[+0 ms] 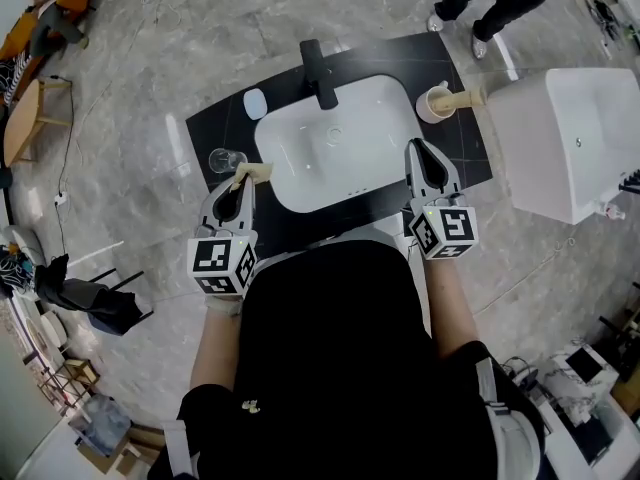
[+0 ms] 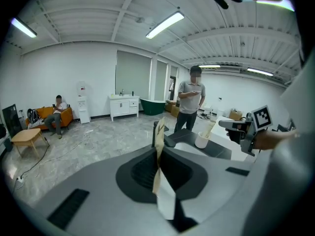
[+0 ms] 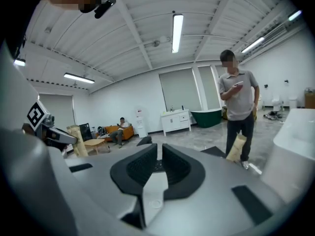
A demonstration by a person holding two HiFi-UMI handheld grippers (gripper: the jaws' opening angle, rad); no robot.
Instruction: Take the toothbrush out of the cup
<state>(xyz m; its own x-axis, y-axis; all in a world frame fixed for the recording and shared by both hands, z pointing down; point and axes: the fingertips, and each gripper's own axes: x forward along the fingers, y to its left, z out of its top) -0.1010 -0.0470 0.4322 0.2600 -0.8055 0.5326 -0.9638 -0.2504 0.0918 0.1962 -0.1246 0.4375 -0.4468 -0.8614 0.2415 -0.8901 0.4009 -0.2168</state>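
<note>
White cup [image 1: 433, 105] sits at back right of counter [image 1: 212, 128]. Toothbrush [image 1: 466, 98] stands in it, tilted, long axis leaning right, away from sink [image 1: 345, 158].

Right gripper [image 1: 417, 152] nearer: cup lies ahead of its tips, slightly right, apart. Its jaws pressed together, empty; likely need spreading first.

Left gripper [image 1: 241, 180] across sink, jaws pinching tan strip [image 2: 158, 154], beside clear glass [image 1: 227, 160].

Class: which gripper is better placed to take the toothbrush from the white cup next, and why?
Right. The right gripper is empty, jaws together, and nearer the cup and its toothbrush. The left gripper, across the sink, is shut on a wrapped brush.
</note>
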